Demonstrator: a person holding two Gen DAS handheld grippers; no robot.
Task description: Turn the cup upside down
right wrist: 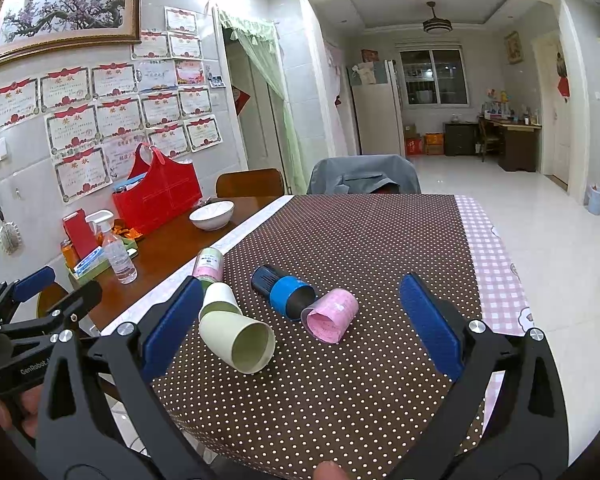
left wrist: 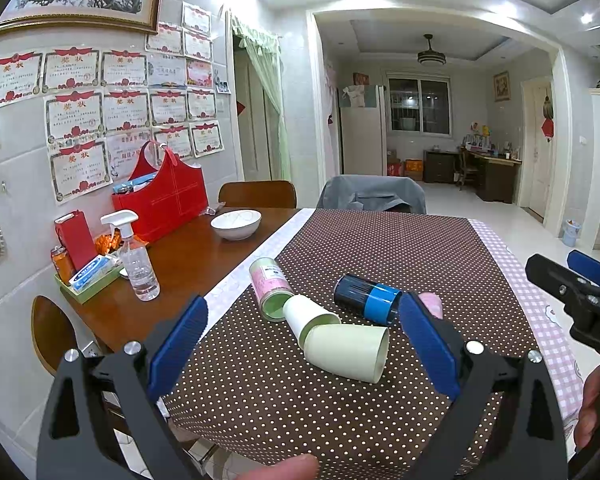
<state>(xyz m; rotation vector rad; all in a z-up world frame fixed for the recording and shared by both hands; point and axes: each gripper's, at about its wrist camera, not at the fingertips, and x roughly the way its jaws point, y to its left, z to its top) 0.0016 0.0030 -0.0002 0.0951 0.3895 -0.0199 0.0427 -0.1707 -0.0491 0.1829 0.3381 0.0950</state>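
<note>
Several cups lie on their sides on the brown dotted tablecloth [left wrist: 340, 420]. A pale green cup [left wrist: 350, 352] [right wrist: 240, 342] lies nearest, its mouth toward the right. A white cup [left wrist: 306, 314] [right wrist: 218, 298] touches it from behind. A pink and green cup [left wrist: 270, 288] [right wrist: 209, 265], a blue and black cup [left wrist: 368, 298] [right wrist: 284, 292] and a pink cup [right wrist: 332, 314] [left wrist: 432, 304] lie beyond. My left gripper [left wrist: 304, 344] is open, above and in front of the pale green cup. My right gripper [right wrist: 300, 320] is open, in front of the cups.
A white bowl [left wrist: 236, 224], a spray bottle [left wrist: 138, 264], a red bag [left wrist: 164, 196] and a green tray [left wrist: 88, 284] of small items stand on the bare wooden table at left. Chairs [left wrist: 370, 194] stand at the far edge. The right gripper shows in the left wrist view [left wrist: 580, 292].
</note>
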